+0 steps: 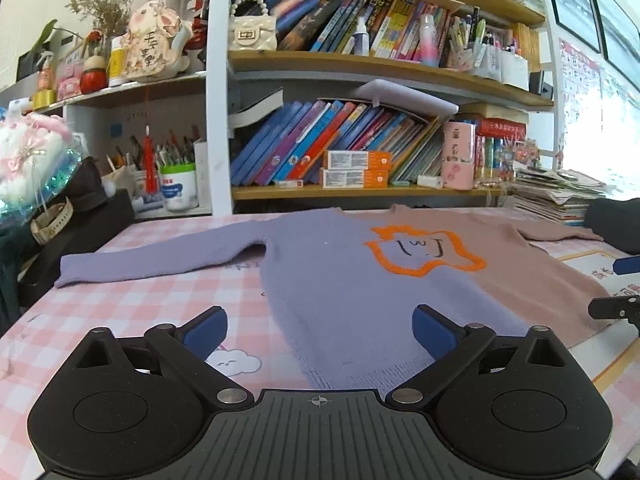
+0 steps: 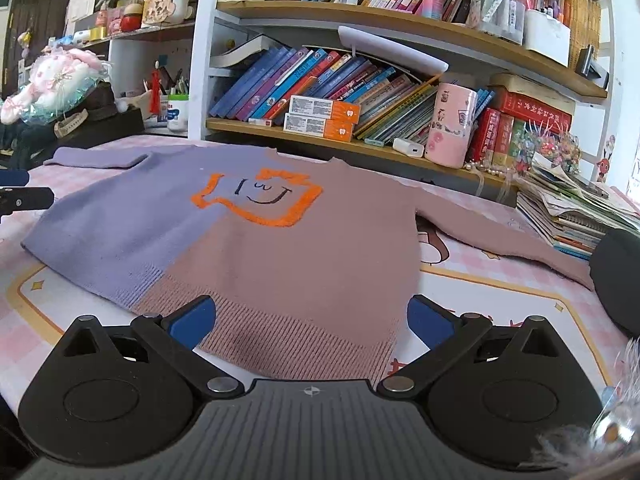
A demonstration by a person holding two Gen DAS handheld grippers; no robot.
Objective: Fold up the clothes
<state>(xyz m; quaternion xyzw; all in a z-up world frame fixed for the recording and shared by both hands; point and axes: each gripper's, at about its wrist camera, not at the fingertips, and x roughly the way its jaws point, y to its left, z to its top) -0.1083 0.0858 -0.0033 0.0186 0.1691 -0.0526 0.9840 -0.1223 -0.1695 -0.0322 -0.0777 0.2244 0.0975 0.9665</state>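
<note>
A knit sweater [image 1: 344, 280], half lilac and half dusty pink with an orange outlined face on the chest, lies flat and spread on the pink checked table, sleeves out to both sides. My left gripper [image 1: 320, 334] is open and empty just above the lilac hem. My right gripper [image 2: 312, 318] is open and empty just above the pink hem of the sweater [image 2: 288, 240]. The lilac sleeve [image 1: 160, 258] stretches left; the pink sleeve [image 2: 504, 236] stretches right. The right gripper's tip [image 1: 616, 308] shows at the left wrist view's right edge.
A bookshelf [image 1: 360, 192] packed with books and boxes stands behind the table. A pile of magazines [image 2: 576, 208] lies at the right by a dark round object [image 2: 620, 280]. Dark bags and a plush toy [image 1: 32, 160] crowd the left edge.
</note>
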